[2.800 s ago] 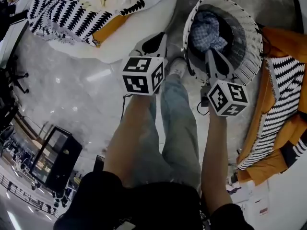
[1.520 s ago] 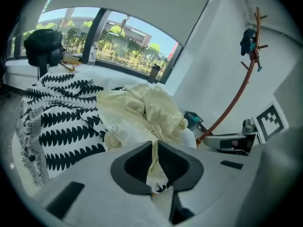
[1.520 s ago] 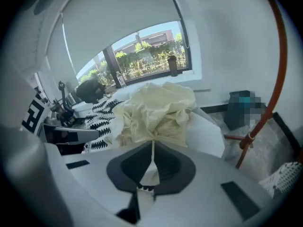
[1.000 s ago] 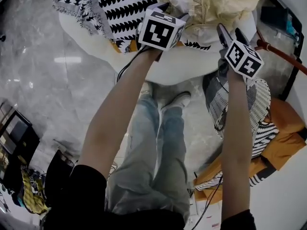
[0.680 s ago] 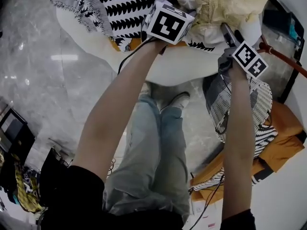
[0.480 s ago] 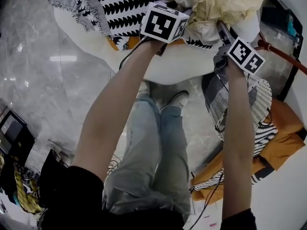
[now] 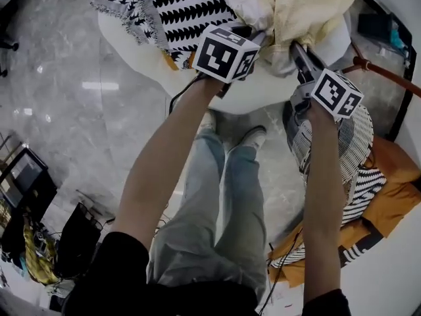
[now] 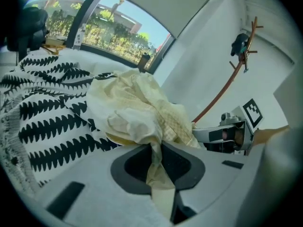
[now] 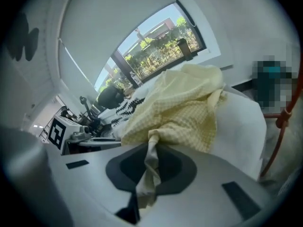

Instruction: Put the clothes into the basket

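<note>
You are gripping the yellow garment [image 7: 309, 5] with both grippers at the same time. The fingers [image 8: 104, 183] of your left gripper [image 8: 156, 155] have just been closing, and they are now pinching a fold of this garment. The fingers [image 9: 208, 183] of your right gripper [image 9: 150, 160] have also just been closing, and they are pinching another fold of it. The garment is lying bunched on the white rounded surface [image 7: 263, 91], beside the black-and-white patterned cloth [image 7: 184, 5]. The basket [image 7: 358, 133] is standing on the marble floor [image 7: 79, 110] below your right forearm, next to the orange cloth [image 7: 388, 203].
</note>
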Demonstrator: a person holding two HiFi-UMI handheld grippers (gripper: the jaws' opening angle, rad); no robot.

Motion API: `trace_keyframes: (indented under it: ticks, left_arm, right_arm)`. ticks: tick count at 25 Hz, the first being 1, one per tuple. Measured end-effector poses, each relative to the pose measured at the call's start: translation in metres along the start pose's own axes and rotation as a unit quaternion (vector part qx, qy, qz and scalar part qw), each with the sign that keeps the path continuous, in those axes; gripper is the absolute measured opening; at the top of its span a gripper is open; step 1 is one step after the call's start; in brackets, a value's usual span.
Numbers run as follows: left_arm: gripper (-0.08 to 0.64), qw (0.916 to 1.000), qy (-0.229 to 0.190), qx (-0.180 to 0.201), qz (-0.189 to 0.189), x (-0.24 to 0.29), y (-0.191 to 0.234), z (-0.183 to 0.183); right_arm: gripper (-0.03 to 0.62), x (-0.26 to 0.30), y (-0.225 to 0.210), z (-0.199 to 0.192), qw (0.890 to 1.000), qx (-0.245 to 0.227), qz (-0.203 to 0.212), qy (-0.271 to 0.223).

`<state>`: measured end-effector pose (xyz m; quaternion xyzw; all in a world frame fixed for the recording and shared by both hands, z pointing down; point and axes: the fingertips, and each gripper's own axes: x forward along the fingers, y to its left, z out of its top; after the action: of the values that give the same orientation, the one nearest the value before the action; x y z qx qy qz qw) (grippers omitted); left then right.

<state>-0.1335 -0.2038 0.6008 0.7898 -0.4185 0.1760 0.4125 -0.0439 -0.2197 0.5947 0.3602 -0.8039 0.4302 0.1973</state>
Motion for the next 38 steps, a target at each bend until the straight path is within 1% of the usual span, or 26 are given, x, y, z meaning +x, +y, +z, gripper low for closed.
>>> trace_keyframes:
  ticks: [3, 8, 12, 15, 20, 22, 25, 30, 33, 38]
  left_arm:
    - [0.054, 0.9996, -0.022, -0.005, -0.015, -0.034, -0.028, 0.005]
    - [0.054, 0.9979, -0.059, -0.015, -0.02, -0.087, -0.077, 0.015]
    - [0.054, 0.9964, -0.083, -0.002, -0.018, -0.124, -0.122, 0.027]
    - [0.054, 0.9941, -0.105, 0.017, -0.023, -0.145, -0.159, 0.044]
    - [0.054, 0.9908, -0.125, 0.037, -0.034, -0.168, -0.224, 0.058]
    - [0.054, 0.9894, -0.131, 0.045, -0.042, -0.171, -0.251, 0.061]
    - [0.054, 0.9871, -0.134, 0.054, -0.068, -0.17, -0.293, 0.06]
    - [0.054, 0.9836, -0.124, 0.064, -0.115, -0.153, -0.362, 0.048]
    - [0.054, 0.9809, -0.107, 0.082, -0.14, -0.134, -0.406, 0.033]
    - [0.054, 0.9728, -0.067, 0.12, -0.186, -0.093, -0.482, 0.01]
  right_arm:
    - [0.031, -0.031, 0.031, 0.007, 0.998, 0.024, 0.029, -0.041]
    - [0.031, -0.093, 0.083, 0.026, 0.992, 0.022, 0.071, -0.103]
    - [0.03, -0.15, 0.114, 0.045, 0.983, 0.02, 0.094, -0.154]
    - [0.029, -0.191, 0.131, 0.062, 0.977, 0.009, 0.104, -0.188]
    - [0.029, -0.257, 0.147, 0.071, 0.967, 0.0, 0.127, -0.223]
    - [0.029, -0.284, 0.146, 0.073, 0.963, -0.006, 0.128, -0.238]
    - [0.029, -0.322, 0.137, 0.072, 0.956, -0.009, 0.125, -0.264]
    - [0.029, -0.385, 0.104, 0.059, 0.947, -0.003, 0.109, -0.302]
    - [0.029, -0.428, 0.078, 0.042, 0.942, -0.003, 0.084, -0.325]
    - [0.029, -0.497, 0.023, 0.011, 0.928, 0.027, 0.029, -0.371]
